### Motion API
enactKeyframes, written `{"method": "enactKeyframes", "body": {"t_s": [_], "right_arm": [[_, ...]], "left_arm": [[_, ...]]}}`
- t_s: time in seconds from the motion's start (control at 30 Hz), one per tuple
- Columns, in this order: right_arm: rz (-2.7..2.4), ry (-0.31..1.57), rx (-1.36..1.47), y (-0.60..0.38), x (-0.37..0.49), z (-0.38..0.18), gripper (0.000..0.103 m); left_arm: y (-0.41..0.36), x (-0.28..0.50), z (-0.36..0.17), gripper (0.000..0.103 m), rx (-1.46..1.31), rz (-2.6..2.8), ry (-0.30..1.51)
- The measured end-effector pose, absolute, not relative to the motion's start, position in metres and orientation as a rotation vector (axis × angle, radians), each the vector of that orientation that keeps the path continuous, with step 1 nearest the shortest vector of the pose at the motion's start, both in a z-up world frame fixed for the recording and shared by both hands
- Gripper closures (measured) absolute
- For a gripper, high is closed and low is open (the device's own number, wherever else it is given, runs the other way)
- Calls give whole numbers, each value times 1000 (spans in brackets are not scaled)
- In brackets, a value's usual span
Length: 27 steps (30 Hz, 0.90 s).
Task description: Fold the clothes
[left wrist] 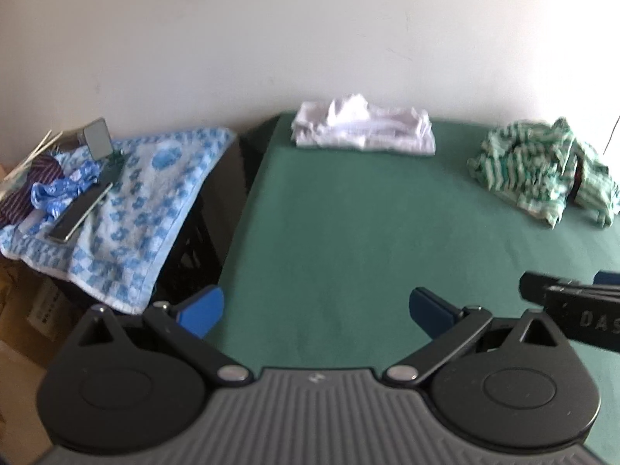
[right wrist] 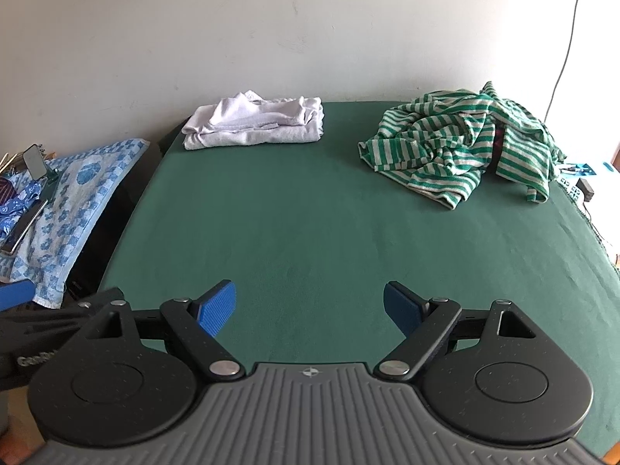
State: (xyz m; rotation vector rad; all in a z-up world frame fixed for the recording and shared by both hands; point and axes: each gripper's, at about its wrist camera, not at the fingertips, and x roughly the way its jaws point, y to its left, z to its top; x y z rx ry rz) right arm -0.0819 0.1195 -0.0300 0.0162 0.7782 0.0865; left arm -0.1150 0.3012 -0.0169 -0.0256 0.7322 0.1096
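The left gripper point(left wrist: 316, 312) was wide open, its two blue pads point(left wrist: 203, 308) far apart and holding nothing. The right gripper point(right wrist: 310, 308) was wide open too, with its blue pads point(right wrist: 217, 308) spread apart and empty. Both pointed forward, side by side, the left one's view a little blurry.

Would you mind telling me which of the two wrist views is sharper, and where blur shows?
The right wrist view is crisp: the stripes on the crumpled green-and-white striped garment read cleanly. The left wrist view is soft throughout, smearing that garment and the folded white cloth. Both bend the dark green table cover at the edges.
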Motion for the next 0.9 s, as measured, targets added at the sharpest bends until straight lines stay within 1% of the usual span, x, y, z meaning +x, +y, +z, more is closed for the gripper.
{"method": "enactKeyframes", "body": {"t_s": [0.13,0.37,0.9], "right_arm": [[75,770,16,117,-82,-28,18],[46,769,26,114,-83,-27,18],[50,778,29,112,-85,-28,18]], "left_arm": [[292,-114,-15,1,37,95,729],[298,-107,-20,1,-31,57,796],[301,-109,-24,1,-35,85,814]]}}
